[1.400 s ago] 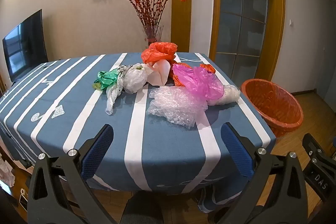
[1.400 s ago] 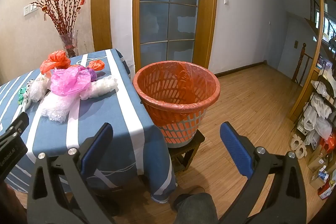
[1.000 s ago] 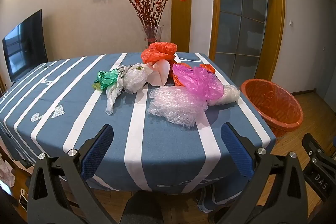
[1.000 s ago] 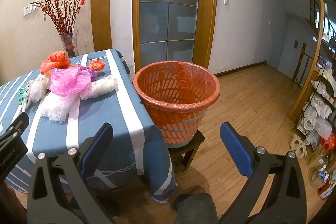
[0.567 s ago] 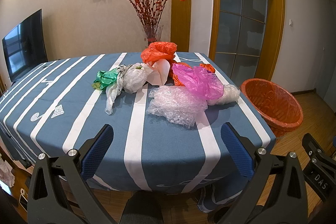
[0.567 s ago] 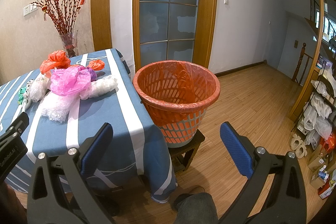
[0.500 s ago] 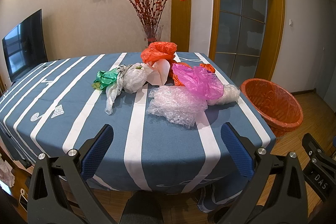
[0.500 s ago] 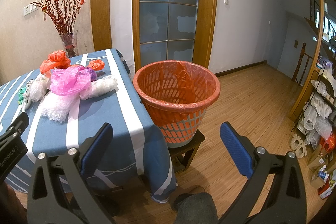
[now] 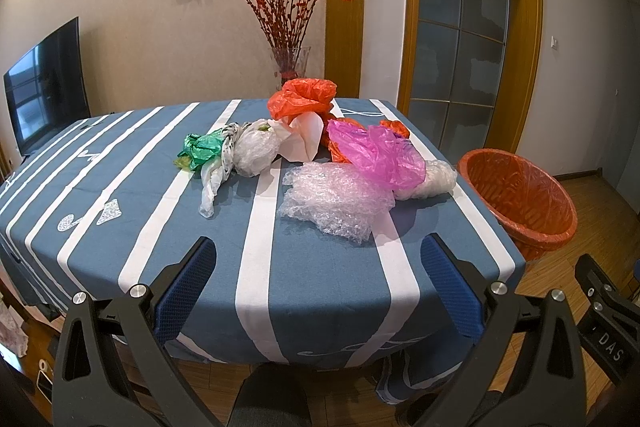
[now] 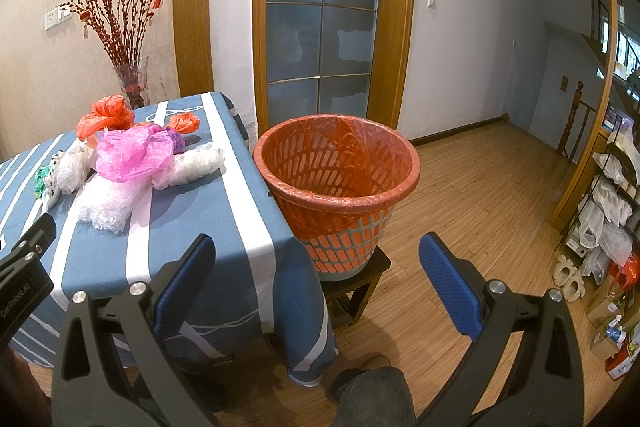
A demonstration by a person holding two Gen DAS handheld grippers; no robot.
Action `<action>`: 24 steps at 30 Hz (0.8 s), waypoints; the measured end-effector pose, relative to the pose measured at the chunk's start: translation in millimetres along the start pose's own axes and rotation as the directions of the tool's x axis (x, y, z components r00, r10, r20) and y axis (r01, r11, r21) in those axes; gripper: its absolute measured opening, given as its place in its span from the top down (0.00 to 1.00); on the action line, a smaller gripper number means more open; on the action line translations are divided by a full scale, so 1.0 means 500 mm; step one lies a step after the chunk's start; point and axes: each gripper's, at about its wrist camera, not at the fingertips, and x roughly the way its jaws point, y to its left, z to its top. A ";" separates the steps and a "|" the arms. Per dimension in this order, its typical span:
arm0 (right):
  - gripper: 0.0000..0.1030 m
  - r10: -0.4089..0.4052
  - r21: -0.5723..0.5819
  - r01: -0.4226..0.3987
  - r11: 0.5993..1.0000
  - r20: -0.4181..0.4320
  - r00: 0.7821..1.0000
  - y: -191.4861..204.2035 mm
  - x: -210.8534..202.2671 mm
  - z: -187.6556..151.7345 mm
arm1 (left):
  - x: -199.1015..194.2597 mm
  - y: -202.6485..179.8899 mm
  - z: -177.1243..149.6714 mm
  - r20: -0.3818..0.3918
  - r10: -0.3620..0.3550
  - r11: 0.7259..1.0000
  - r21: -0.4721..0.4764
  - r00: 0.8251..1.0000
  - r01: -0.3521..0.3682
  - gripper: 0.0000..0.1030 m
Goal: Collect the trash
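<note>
Crumpled plastic trash lies on the blue striped table [image 9: 132,227]: a bubble wrap sheet [image 9: 334,201], a pink bag [image 9: 378,155], a red bag [image 9: 302,99], a white bag [image 9: 256,151] and a green bag [image 9: 200,149]. An orange waste basket [image 10: 336,183] lined with a red bag stands on a low stool beside the table's right edge; it also shows in the left wrist view [image 9: 520,199]. My left gripper [image 9: 318,287] is open and empty at the table's near edge. My right gripper [image 10: 316,287] is open and empty, in front of the basket.
A glass vase with red branches [image 9: 288,67] stands behind the table. A television [image 9: 44,95] is at the left wall. A wooden-framed glass door [image 10: 320,27] is behind the basket. A shelf with bags [image 10: 612,195] stands at the right over wooden floor.
</note>
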 end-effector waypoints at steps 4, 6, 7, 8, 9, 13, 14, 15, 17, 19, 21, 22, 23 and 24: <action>0.04 0.000 -0.001 0.000 1.000 0.000 1.000 0.000 0.001 0.000 | 0.000 0.000 0.000 0.000 0.000 1.000 0.000 1.000 0.000 0.02; 0.04 0.001 0.000 -0.001 1.000 -0.001 1.000 0.001 0.001 0.000 | 0.000 0.000 0.000 -0.001 0.000 1.000 0.000 1.000 0.000 0.02; 0.04 0.000 0.000 0.000 1.000 -0.001 1.000 0.001 0.001 0.000 | 0.000 0.000 0.000 -0.001 0.000 1.000 0.001 1.000 0.000 0.02; 0.04 0.000 0.000 0.000 1.000 -0.001 1.000 0.001 0.001 -0.001 | 0.000 0.000 0.000 -0.001 0.000 1.000 0.001 1.000 0.000 0.02; 0.04 0.000 0.000 0.000 1.000 -0.001 1.000 0.001 0.001 -0.001 | 0.000 0.000 0.000 -0.001 0.000 1.000 0.000 1.000 0.000 0.02; 0.04 0.000 -0.001 0.000 1.000 -0.001 1.000 0.001 0.002 -0.001 | 0.000 0.000 0.000 -0.001 0.000 1.000 0.000 1.000 0.000 0.02; 0.04 0.000 -0.001 0.000 1.000 -0.002 1.000 0.001 0.002 -0.001 | 0.000 0.000 0.000 -0.002 0.000 1.000 0.000 1.000 0.000 0.02; 0.04 0.000 -0.001 0.000 1.000 -0.002 1.000 0.001 0.002 -0.001 | 0.000 0.000 0.000 -0.002 0.000 1.000 0.000 1.000 0.000 0.02; 0.04 0.000 -0.001 0.000 1.000 -0.002 1.000 0.001 0.003 -0.001 | 0.000 0.000 0.000 -0.002 0.000 1.000 0.000 1.000 0.000 0.02; 0.04 0.000 -0.001 0.000 1.000 -0.002 1.000 0.002 0.003 -0.001 | 0.000 -0.001 0.000 -0.002 0.000 1.000 0.000 1.000 0.000 0.02; 0.04 0.000 -0.001 0.000 1.000 -0.002 1.000 0.002 0.003 -0.001 | 0.000 -0.003 0.000 -0.002 0.000 1.000 0.000 1.000 0.000 0.02; 0.04 0.000 -0.001 0.000 1.000 -0.002 1.000 0.002 0.003 -0.001 | 0.000 -0.003 0.000 -0.003 0.000 1.000 0.000 1.000 0.000 0.02; 0.04 0.000 -0.001 0.000 1.000 -0.002 1.000 0.002 0.003 -0.001 | 0.000 -0.004 0.000 -0.003 0.000 1.000 0.000 1.000 0.000 0.02; 0.04 0.000 -0.001 0.000 1.000 -0.002 1.000 0.003 0.004 -0.001 | 0.000 -0.005 0.000 -0.003 0.000 1.000 0.000 1.000 0.000 0.02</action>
